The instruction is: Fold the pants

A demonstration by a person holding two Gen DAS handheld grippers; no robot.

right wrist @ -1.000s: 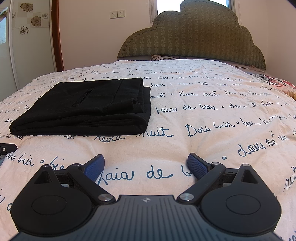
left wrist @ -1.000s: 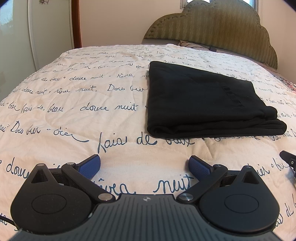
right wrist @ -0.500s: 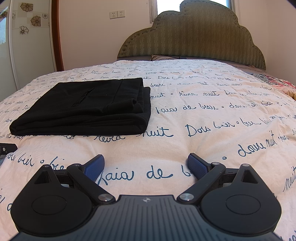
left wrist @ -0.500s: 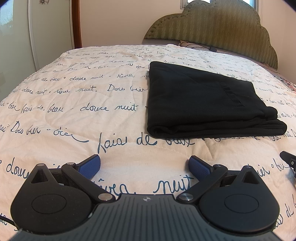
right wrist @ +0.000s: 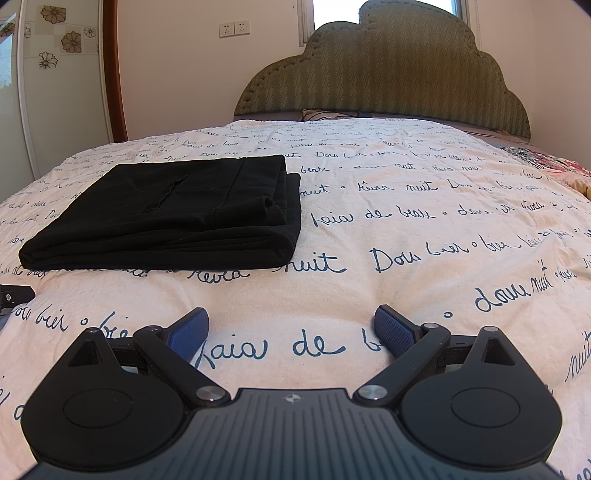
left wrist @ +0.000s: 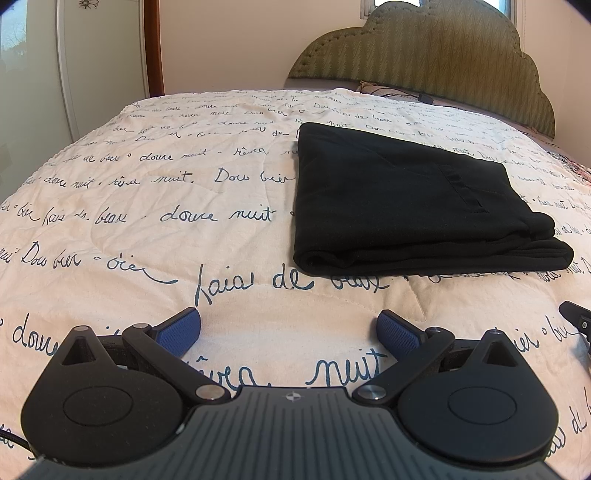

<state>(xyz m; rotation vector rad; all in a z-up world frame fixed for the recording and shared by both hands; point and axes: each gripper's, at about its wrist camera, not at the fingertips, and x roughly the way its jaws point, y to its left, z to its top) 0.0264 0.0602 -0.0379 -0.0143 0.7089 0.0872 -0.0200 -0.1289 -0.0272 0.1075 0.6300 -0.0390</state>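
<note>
Pants (left wrist: 413, 199) lie on the bed (left wrist: 147, 221), already folded into a compact black rectangle of several layers. From my left gripper's camera they sit ahead and to the right; from the right gripper's camera, ahead and to the left (right wrist: 173, 214). So the bundle is between my two hands and a little forward of both.

Left gripper (left wrist: 289, 328): fingers spread wide, nothing between the blue pads (left wrist: 179, 332), only quilt beneath. Right gripper (right wrist: 291, 326): same, spread and empty, pads (right wrist: 395, 334) clear of cloth. Neither touches the pants; both sit near the front edge of the bundle but apart from it.

State of fold: the near edge shows rounded, stacked folds. A pocket seam shows on the top face. At the right-hand end the layers are slightly staggered, one lip sticking out past the others, but nothing trails loose onto the quilt.

Judgement: folding looks done, or very nearly. What may remain is a small tidy of that uneven end, if wanted. Otherwise nothing left that I can see.

Headboard (right wrist: 384, 74) beyond, wall sockets (right wrist: 233, 28) above left.
</note>
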